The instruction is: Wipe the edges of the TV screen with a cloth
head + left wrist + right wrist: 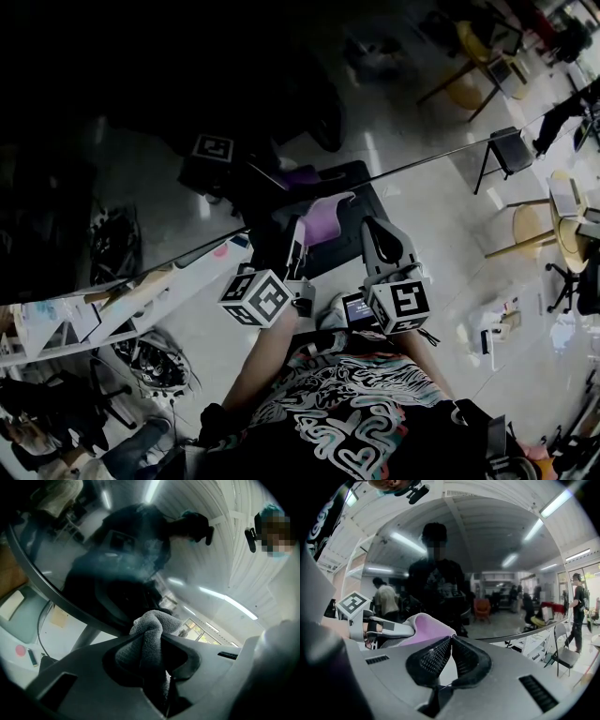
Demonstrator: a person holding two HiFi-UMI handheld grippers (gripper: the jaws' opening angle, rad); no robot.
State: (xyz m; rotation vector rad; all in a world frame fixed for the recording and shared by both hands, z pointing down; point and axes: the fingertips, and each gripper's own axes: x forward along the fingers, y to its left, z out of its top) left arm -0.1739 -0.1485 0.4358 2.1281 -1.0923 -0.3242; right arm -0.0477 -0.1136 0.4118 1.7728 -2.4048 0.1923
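1. Left hand-held gripper (161, 637) is clenched on the cloth (150, 630); a firm pinch seems best.
2. Right hand-held gripper (450, 639) is clenched and empty, just beside; it should stay off the glass.
3. Cloth meets the TV screen (403, 112) at its edge; steady strokes along it look wisest.

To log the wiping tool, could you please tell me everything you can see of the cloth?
The cloth is a soft, napped fabric, grey in the left gripper view and pale purple in the head view. The left gripper is shut on it; a bunched fold sticks out past the jaw tips toward the glossy TV screen. Whether it touches the glass is unclear.
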